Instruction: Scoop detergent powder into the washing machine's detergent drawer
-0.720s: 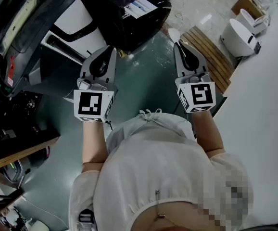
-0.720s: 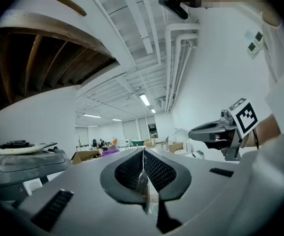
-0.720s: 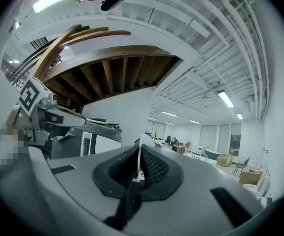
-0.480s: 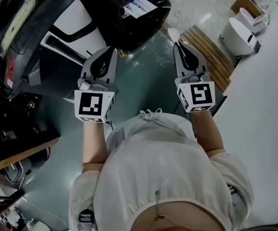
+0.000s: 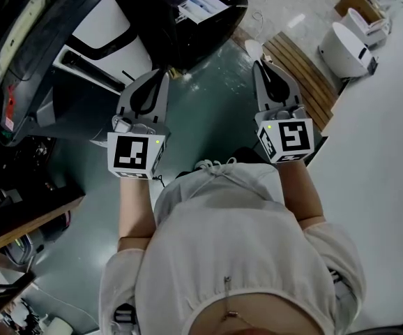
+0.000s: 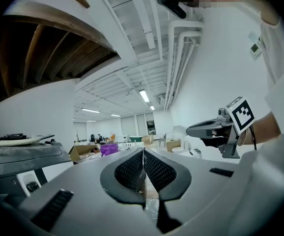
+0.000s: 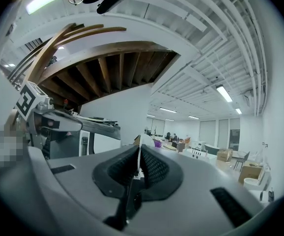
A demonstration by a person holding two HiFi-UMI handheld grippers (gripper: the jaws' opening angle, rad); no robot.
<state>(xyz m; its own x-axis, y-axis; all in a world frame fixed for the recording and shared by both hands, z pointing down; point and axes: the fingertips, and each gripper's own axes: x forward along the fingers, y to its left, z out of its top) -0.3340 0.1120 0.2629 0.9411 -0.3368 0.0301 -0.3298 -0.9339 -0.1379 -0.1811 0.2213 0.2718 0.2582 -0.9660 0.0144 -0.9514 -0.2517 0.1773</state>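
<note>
The green floor (image 5: 208,110) filled the middle of the head view, and you stood on it with both arms raised in front of you. The washing machine (image 5: 107,37), white-bodied with a dark top, stood ahead and to your left, well apart from both tools. I could not make out its detergent drawer in any view. A wooden slatted platform (image 5: 306,72) lay ahead on your right, with a white round tub (image 5: 348,51) beyond it near the white wall.

You held the left gripper (image 5: 156,75) level and pointed forward, on the washing machine's side. In the left gripper view its jaws met along a single seam with nothing between them.

You held the right gripper (image 5: 261,67) beside it, apart from it and at about the same height, pointed toward the near end of the slatted platform. Its jaws were pressed onto a thin white handle. That handle belonged to a white scoop (image 5: 252,48), whose bowl stood just past the jaw tips. I could not tell whether the bowl held any powder.
</note>
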